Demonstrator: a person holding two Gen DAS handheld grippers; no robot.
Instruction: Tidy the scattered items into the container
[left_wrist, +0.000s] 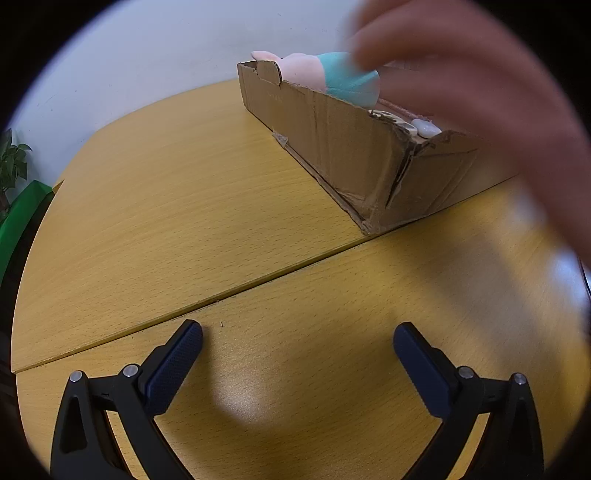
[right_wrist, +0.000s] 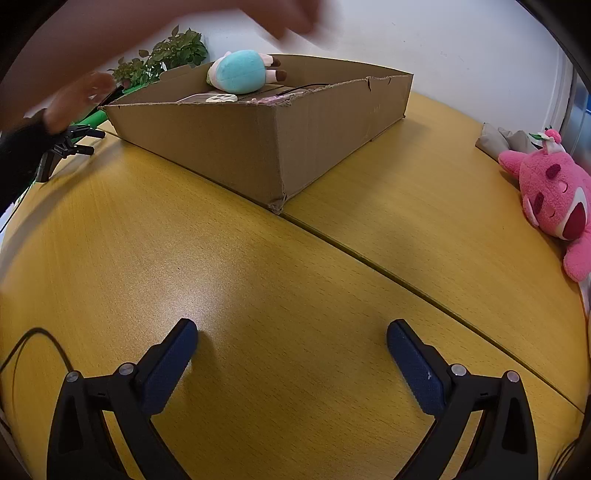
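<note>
A shallow cardboard box (left_wrist: 332, 140) (right_wrist: 266, 147) stands on the yellow wooden table (left_wrist: 166, 206) (right_wrist: 221, 266). Inside it lie a pink and teal plush toy (left_wrist: 332, 74) (right_wrist: 240, 70), some white items (left_wrist: 424, 127) (right_wrist: 221, 98) and a pink item (right_wrist: 269, 99). A bright pink plush toy (right_wrist: 554, 199) lies on the table at the far right of the right wrist view. My left gripper (left_wrist: 297, 334) hangs open over bare table, short of the box's corner. My right gripper (right_wrist: 291, 330) is also open over bare table, with nothing between its fingers.
A person's blurred hand (left_wrist: 480, 85) (right_wrist: 74, 103) reaches across above the box. A grey cloth (right_wrist: 506, 142) lies behind the pink toy. A leafy plant (right_wrist: 166, 55) (left_wrist: 13, 162) and a green object (left_wrist: 22, 218) stand past the table edge. A seam (right_wrist: 369, 254) crosses the tabletop.
</note>
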